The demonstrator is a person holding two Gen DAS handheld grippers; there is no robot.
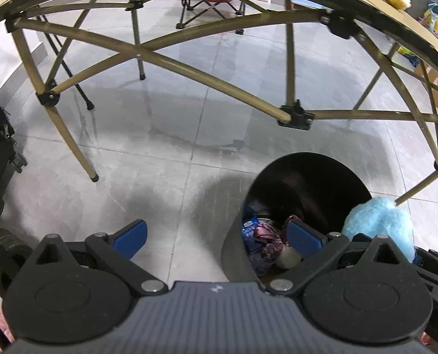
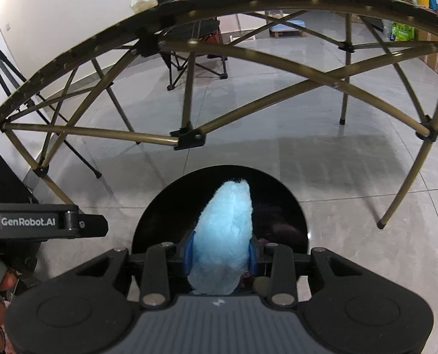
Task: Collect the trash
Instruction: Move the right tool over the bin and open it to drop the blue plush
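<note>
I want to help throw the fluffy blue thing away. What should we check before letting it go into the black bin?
1. Right gripper pinching the fluffy blue thing: ok.
2. Blue thing over the black bin opening: ok in the right wrist view.
3. Bin has room: ok, the trash lies low inside.
4. Left gripper open and empty: ok.
5. Left gripper clear of the drop: cannot tell, one finger shows over the bin.
6. Table frame clear of the bin: ok.
</note>
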